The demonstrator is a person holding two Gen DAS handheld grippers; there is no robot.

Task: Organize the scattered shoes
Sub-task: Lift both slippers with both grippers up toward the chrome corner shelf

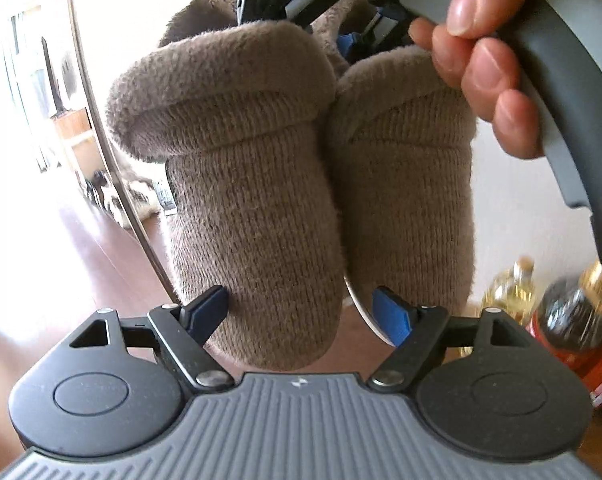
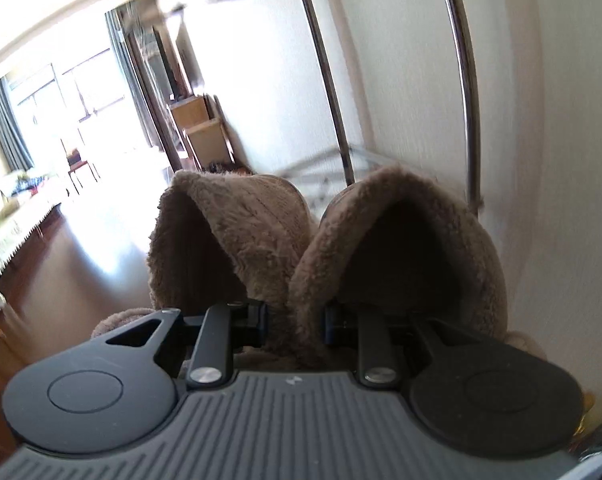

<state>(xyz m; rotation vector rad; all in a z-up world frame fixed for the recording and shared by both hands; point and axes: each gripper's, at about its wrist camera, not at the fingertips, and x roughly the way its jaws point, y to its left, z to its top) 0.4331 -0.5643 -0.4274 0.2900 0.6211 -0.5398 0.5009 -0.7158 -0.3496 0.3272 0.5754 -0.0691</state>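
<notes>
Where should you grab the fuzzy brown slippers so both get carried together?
Pinch the two inner fleece rims where the slippers touch, coming from the open heel end. There the soft edges press together into one thin fold that fits between the fingers. The right gripper is shut on exactly that fold. The rounded knit toes look too fat; the left gripper stands open around them.

The 2 slippers [image 1: 261,216] are taupe-brown, ribbed knit on the outside with a fluffy cuff of the same shade and a dark inside. The left gripper [image 1: 301,312] has blue fingertips [image 1: 209,308], black linkage and a grey ridged body. The bottles [image 1: 573,320] show amber liquid, gold caps and a red label. The floor [image 1: 93,248] is reddish-brown
</notes>
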